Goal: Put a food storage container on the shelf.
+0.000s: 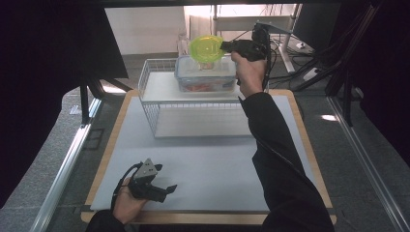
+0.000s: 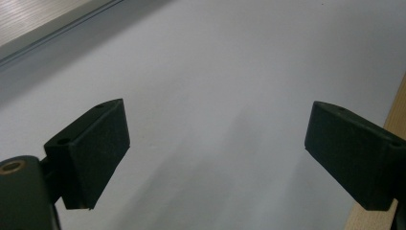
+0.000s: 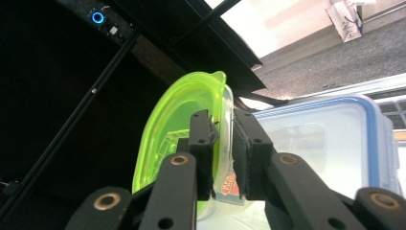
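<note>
Above the blue-rimmed lidded box (image 1: 205, 73) on the far wire shelf (image 1: 150, 79), the right gripper (image 3: 222, 143) pinches the green container's (image 3: 184, 129) rim between nearly closed jaws, holding it on edge, opening facing left, while the left gripper (image 1: 164, 187) rests wide open and empty.

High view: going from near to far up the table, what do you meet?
Left gripper → bare white mat → wire rack → clear lidded box → green container in the right gripper.
</note>
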